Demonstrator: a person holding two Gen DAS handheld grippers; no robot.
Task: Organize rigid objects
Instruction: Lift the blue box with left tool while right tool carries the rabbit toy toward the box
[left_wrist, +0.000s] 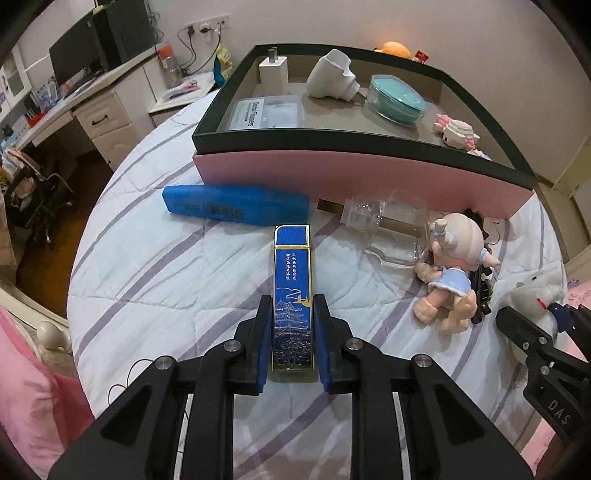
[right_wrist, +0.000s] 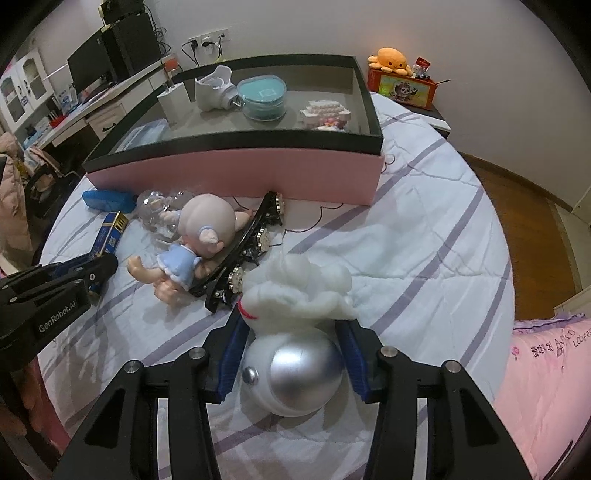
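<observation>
— Striped bedding (right_wrist: 424, 229) runs open to the right of the pink box (left_wrist: 354, 177); how crowded is the left?

— Near the box wall lie a blue case (left_wrist: 236, 205), a clear bottle (left_wrist: 388, 221) and a doll (left_wrist: 454, 266).

— And the grippers?

— Low over the quilt, the left gripper (left_wrist: 291, 325) clamps a slim blue box (left_wrist: 292, 291), long axis pointing toward the pink box. The right gripper (right_wrist: 291, 354) closes on a white, silver-domed toy (right_wrist: 295, 332).

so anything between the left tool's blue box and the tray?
The long blue case lies crosswise on the bed between the slim blue box and the pink tray; lifting over clears it.
</observation>
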